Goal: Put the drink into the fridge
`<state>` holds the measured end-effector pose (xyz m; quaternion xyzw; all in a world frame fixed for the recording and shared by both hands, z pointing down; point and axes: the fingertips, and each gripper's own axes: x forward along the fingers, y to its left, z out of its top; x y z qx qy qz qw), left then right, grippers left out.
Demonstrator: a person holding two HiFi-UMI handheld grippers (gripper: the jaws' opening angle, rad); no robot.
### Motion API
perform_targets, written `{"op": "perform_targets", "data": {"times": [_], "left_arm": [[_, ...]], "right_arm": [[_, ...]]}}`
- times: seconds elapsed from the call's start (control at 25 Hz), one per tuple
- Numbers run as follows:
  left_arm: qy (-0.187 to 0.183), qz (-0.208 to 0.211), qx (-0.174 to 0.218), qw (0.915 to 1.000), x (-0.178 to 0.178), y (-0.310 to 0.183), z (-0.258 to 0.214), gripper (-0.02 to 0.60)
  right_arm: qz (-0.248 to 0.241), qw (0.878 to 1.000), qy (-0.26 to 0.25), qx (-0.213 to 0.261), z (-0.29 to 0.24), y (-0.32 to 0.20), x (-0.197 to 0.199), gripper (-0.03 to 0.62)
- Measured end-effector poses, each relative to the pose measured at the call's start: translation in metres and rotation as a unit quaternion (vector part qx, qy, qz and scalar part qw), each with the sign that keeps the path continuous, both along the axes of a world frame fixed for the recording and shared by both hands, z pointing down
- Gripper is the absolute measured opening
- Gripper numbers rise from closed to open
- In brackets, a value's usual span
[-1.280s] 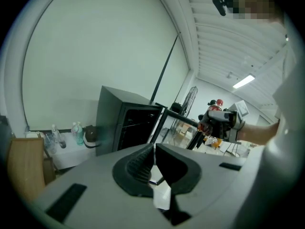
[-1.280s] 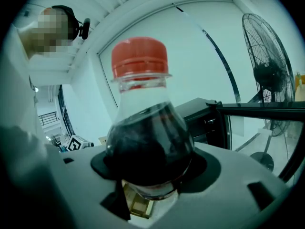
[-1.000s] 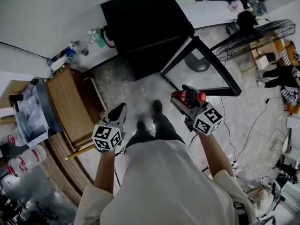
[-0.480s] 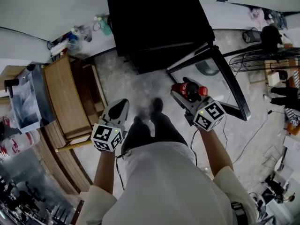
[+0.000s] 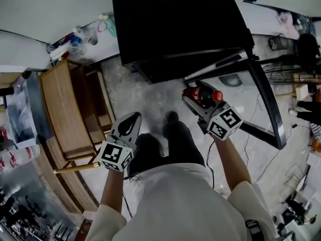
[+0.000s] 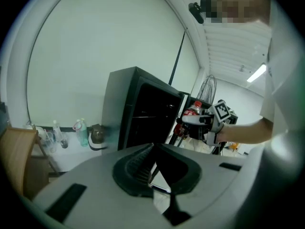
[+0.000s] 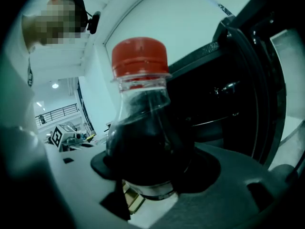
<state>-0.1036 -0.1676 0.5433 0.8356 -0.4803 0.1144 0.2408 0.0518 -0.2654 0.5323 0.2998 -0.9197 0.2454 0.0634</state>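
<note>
Head view looks down on a person in a white shirt [image 5: 170, 205] who stands on a grey floor [image 5: 145, 92]. At the left edge of the floor, by the white wall, stand some small bottles [image 5: 75, 36]. Just below them in the picture is a brown wooden table [image 5: 62, 109]. Next comes the left gripper [image 5: 131, 120], held out over the floor just beside the table and not touching it. Its two fingers are pressed together, and nothing is between them. The left gripper view shows the same. In the middle are the person's dark legs [image 5: 180, 144]. Past them, at the far edge of the floor against the wall, is a big black fridge [image 5: 175, 24]. Its door [image 5: 263, 99] hangs wide open to the right. The right gripper [image 5: 198, 98] is held up over the floor near the open front of the fridge, between the fridge and the door. Its fingers are clamped on the drink bottle [image 5: 205, 94]. The bottle is full of dark drink and has a red cap, and in the head view the cap points to the right, toward the door. In the right gripper view the fingers hug the fat lower part of the bottle, and the dark inside of the fridge is behind it. The bottle is outside the fridge, up in the air, and touches nothing but the fingers.
</note>
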Motion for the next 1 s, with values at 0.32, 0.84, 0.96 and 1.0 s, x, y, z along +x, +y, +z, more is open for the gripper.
{"op": "perform_targets", "data": {"times": [0.32, 0.84, 0.96, 1.0], "left_arm": [[0.001, 0.032, 0.019, 0.9993, 0.013, -0.024, 0.072, 0.014], [0.04, 0.1, 0.093, 0.9899, 0.04, -0.064, 0.178, 0.014], [0.037, 0.101, 0.109, 0.9882, 0.037, -0.065, 0.204, 0.014], [0.034, 0.101, 0.112, 0.9881, 0.036, -0.064, 0.214, 0.014]], "right_arm": [[-0.006, 0.999, 0.001, 0.033, 0.07, -0.034, -0.009, 0.31], [-0.006, 0.994, -0.011, 0.107, 0.181, -0.074, -0.018, 0.31], [-0.009, 0.993, -0.002, 0.122, 0.2, -0.077, -0.023, 0.31], [-0.009, 0.992, 0.0, 0.126, 0.206, -0.077, -0.025, 0.31]]}}
